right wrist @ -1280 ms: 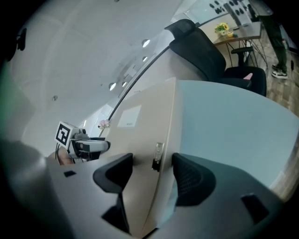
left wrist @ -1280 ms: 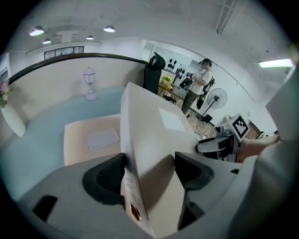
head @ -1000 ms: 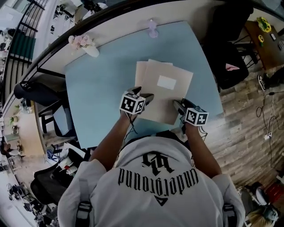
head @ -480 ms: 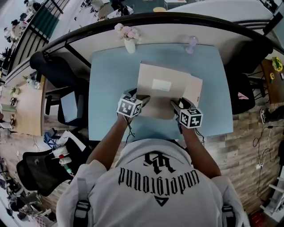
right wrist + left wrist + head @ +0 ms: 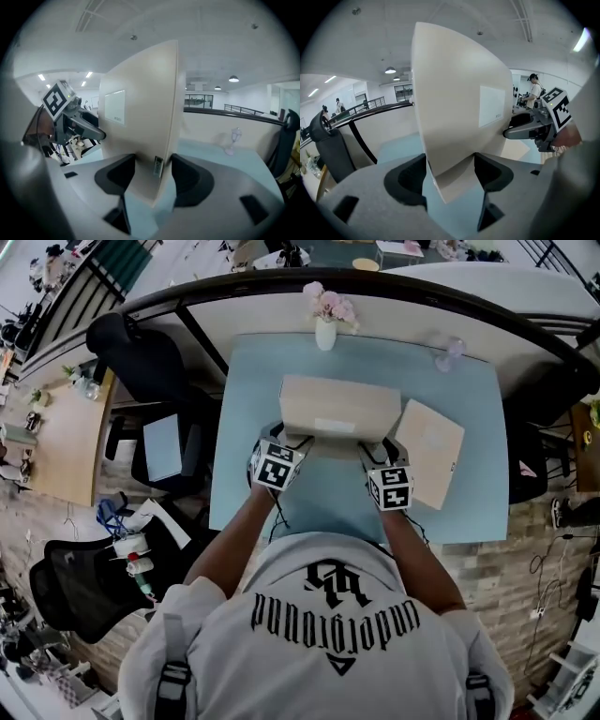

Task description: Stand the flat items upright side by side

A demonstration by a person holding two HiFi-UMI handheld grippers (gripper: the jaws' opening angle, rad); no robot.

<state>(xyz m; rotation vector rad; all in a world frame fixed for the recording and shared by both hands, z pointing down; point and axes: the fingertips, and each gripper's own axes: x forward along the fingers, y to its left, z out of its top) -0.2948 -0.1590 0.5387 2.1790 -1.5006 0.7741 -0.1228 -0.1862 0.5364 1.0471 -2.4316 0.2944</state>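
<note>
Leftward, bare table (image 5: pixel 246 427) flanks the upright box (image 5: pixel 339 407); rightward lies a flat box (image 5: pixel 429 452).

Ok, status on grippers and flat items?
Left gripper shut on labelled box, one end. Right gripper jaws just been closing on the other end. Box on edge over table; second box flat at right, not obstructing.

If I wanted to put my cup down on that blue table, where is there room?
The table's left side is bare, from its left edge to the raised folder. The near right corner is bare too. The right side is crowded: a second folder lies flat there, a glass ornament beyond it. A flower vase stands at the far edge.
</note>
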